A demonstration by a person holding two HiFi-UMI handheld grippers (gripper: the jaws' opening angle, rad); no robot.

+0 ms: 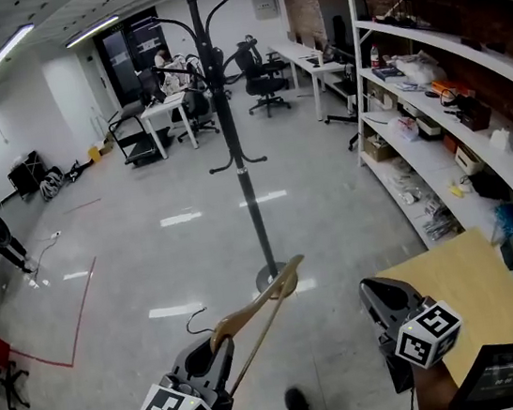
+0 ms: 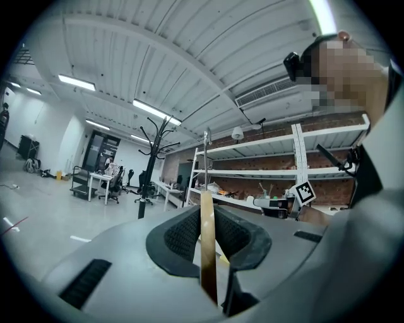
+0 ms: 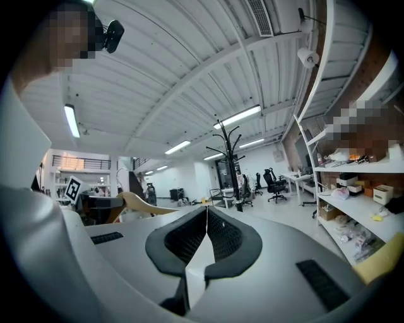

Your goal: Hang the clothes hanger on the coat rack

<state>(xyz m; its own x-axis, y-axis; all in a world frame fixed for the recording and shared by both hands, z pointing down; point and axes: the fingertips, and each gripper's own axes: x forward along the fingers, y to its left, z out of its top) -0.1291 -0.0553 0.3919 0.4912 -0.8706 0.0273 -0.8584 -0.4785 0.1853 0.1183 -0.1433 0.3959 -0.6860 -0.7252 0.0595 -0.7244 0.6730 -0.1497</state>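
Hanger [image 1: 256,314] short of rack [image 1: 252,200] (floor [image 1: 150,252] between)

No legible text or numbers anywhere.

You are working under bright, even light from ceiling strips [image 1: 1,57], which are laying white glare patches on the glossy floor [image 1: 181,218]. Shadows are falling soft and faint. Wide lenses are bowing the shelves [image 1: 443,48] at the edges. Corners are going black in both gripper views, and the hanger [image 2: 207,252] is blurring close up.
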